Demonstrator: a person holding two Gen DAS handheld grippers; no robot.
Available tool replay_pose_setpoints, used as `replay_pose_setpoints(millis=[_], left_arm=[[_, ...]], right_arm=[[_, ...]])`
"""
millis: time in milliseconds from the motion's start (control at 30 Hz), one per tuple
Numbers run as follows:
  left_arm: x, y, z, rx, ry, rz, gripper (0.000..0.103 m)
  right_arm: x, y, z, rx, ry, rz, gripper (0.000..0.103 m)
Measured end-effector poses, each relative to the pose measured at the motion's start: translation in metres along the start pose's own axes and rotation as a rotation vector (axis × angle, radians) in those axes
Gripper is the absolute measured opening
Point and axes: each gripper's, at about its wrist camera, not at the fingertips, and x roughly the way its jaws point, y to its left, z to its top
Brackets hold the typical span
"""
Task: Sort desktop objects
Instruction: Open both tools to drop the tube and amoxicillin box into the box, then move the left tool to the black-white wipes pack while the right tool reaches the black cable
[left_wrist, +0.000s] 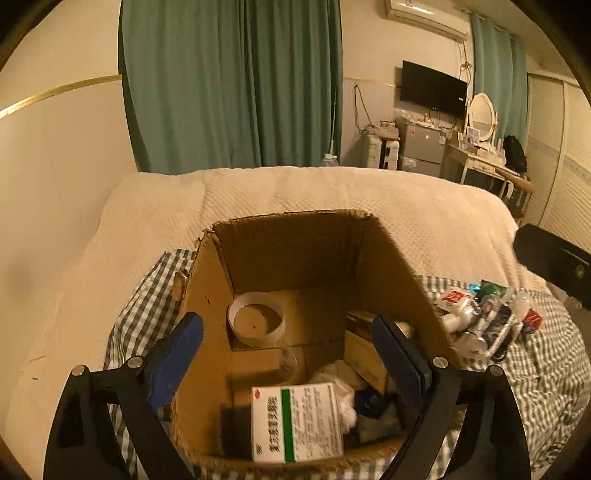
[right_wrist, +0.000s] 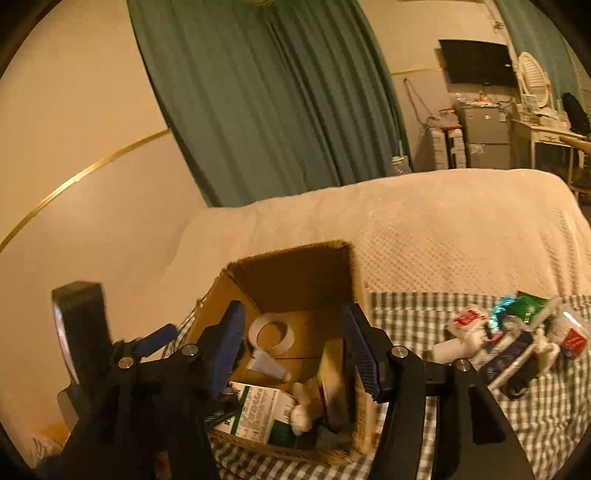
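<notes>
An open cardboard box (left_wrist: 207, 295) (right_wrist: 360, 402) stands on a green checked cloth (left_wrist: 546, 369). Inside lie a roll of white tape (left_wrist: 256, 321) (right_wrist: 271, 334), a white medicine carton with a green stripe (left_wrist: 297, 421) (right_wrist: 258, 410), a white shuttlecock (right_wrist: 267, 363), white wadding (left_wrist: 343, 402) and some dark items. My left gripper (left_wrist: 286, 325) hovers over the box, open wide, with nothing between its blue pads. Over the same box my right gripper (right_wrist: 293, 312) stands open and holds nothing. A pile of packets, tubes and a small bottle (left_wrist: 480, 317) (right_wrist: 509, 343) lies on the cloth right of the box.
The cloth lies on a bed under a cream blanket (left_wrist: 332, 192). Behind are green curtains (left_wrist: 229, 81), a wall-mounted screen (left_wrist: 432, 86) and a dressing table (left_wrist: 480, 155). The right gripper's black body (left_wrist: 554, 258) shows at the right edge.
</notes>
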Motion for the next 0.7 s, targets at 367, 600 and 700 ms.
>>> replay_pose_setpoints(millis=[367,600,700], left_arm=[[-0.070,-0.068,0.002,0.060,-0.099,-0.114,0.096],[-0.081,-0.140,-0.014,0.153,-0.088,-0.203,0.096],[-0.068,-0.160,-0.023,0.173,-0.066,-0.217,0.096]], right_arm=[[-0.096,-0.037,0.001,-0.037,-0.068,-0.158,0.055],[-0.157,-0.078,-0.016,-0.072,-0.069,-0.294,0.055],[-0.173,-0.101,-0.023,-0.065,-0.065,-0.346,0.055]])
